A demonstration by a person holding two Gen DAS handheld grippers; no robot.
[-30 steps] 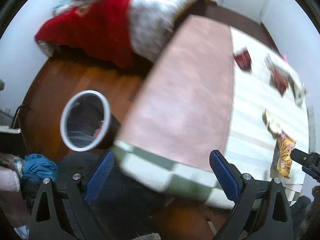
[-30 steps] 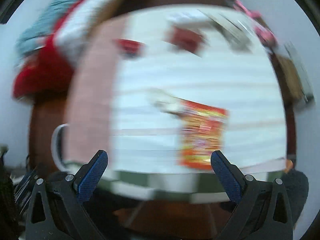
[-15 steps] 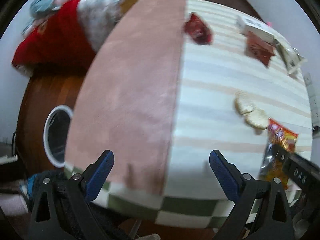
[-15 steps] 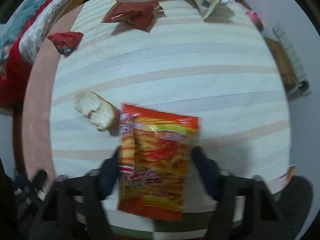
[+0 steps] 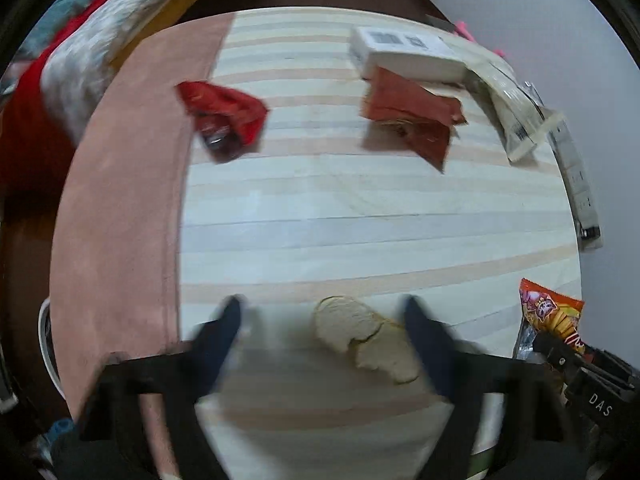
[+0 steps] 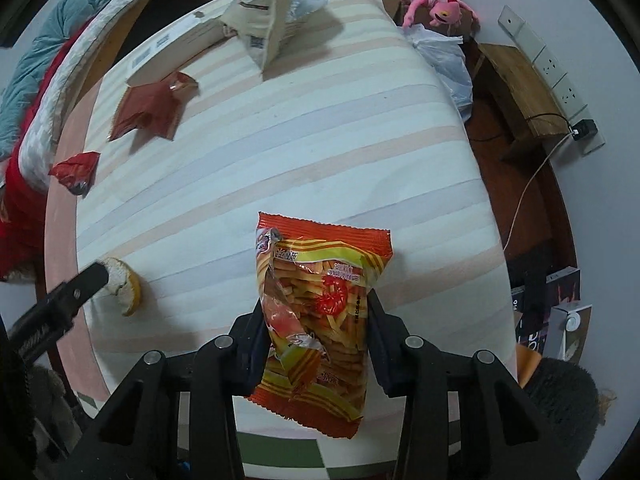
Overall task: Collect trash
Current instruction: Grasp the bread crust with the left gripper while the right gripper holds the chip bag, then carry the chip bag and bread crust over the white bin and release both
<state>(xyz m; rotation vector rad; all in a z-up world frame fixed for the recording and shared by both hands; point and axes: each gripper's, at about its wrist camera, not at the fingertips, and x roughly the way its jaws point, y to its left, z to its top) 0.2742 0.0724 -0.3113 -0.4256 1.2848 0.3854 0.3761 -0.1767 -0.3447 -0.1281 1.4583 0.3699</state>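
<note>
Two fingers of the right gripper (image 6: 316, 320) pinch the orange snack packet (image 6: 320, 312), lengthwise along them above the striped tablecloth (image 6: 320, 128). Left gripper (image 5: 324, 320), spread wide, straddles the bread piece (image 5: 360, 332).

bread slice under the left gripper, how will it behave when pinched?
The bread slice looks soft and already cracked across the middle, so a pinch will probably squash or split it. It lies flat between the open left gripper fingers, likely light and not prone to rolling.
</note>
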